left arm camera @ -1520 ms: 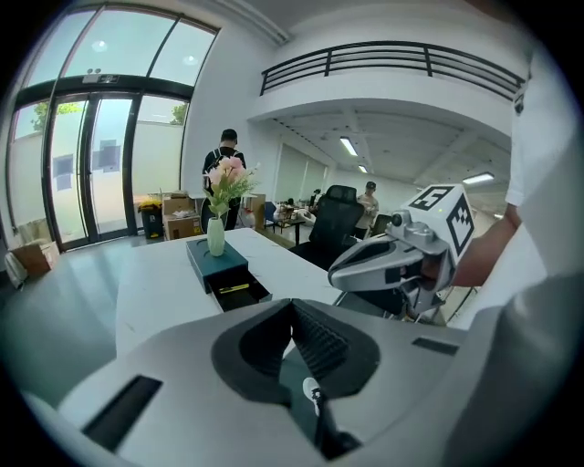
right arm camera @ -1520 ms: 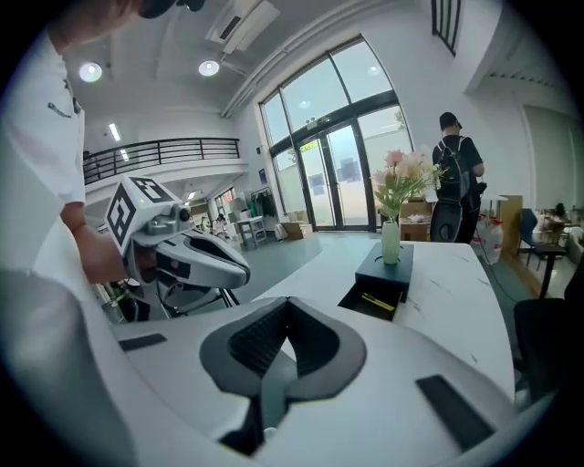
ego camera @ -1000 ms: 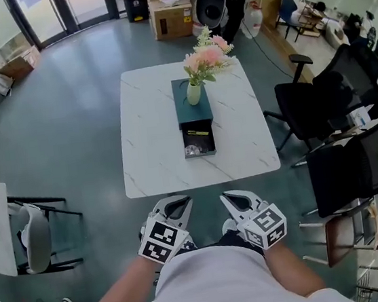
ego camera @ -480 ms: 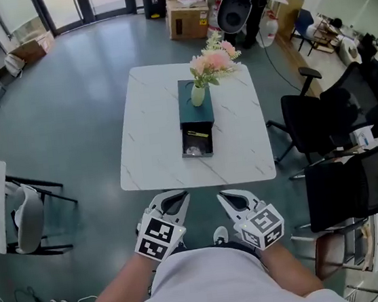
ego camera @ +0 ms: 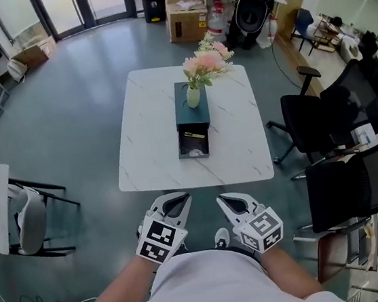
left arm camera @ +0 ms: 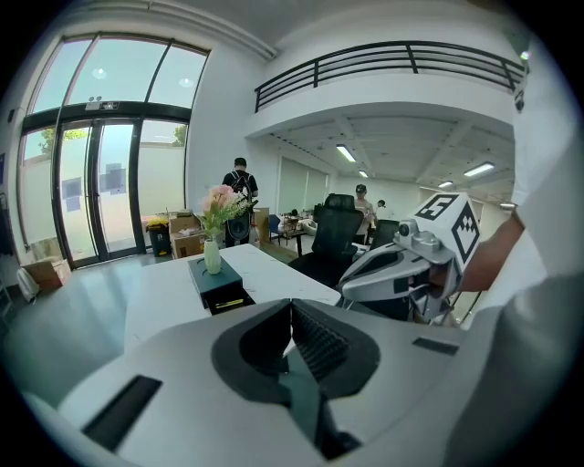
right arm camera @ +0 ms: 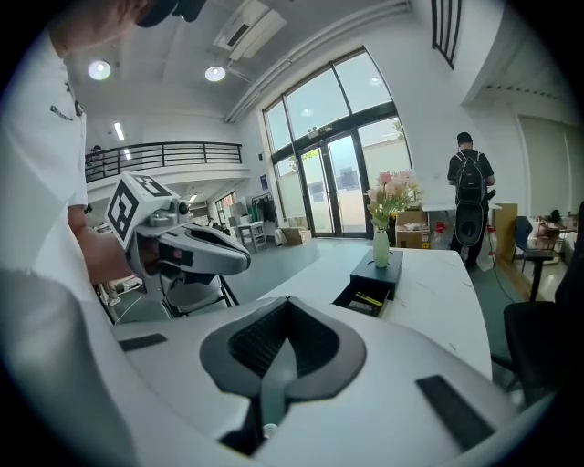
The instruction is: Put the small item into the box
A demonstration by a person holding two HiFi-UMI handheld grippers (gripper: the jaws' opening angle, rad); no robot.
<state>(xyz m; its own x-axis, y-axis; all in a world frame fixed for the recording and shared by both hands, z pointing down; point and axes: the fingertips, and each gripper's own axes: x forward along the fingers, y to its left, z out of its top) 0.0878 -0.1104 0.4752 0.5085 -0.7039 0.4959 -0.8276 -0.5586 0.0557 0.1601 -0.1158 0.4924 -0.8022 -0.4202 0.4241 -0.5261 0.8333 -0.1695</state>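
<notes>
White hand-held grippers waited, empty, short of the marble tabletop (ego camera: 152, 158)
The left hand-held gripper (ego camera: 173, 201) and the right hand-held gripper (ego camera: 228, 199) had lifted only slightly, jaws closed on nothing. Beyond, the teal box (ego camera: 192, 114) under a flower vase (ego camera: 193, 96) kept its drawer (ego camera: 183, 147) open, with a yellow small item (ego camera: 194, 136) inside, seemingly already placed.

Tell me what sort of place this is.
Likely an open office or workshop lobby: black mesh office chairs beside a white marble-patterned table, brown cardboard boxes near tall glass entrance doors, and a railed mezzanine overhead.
</notes>
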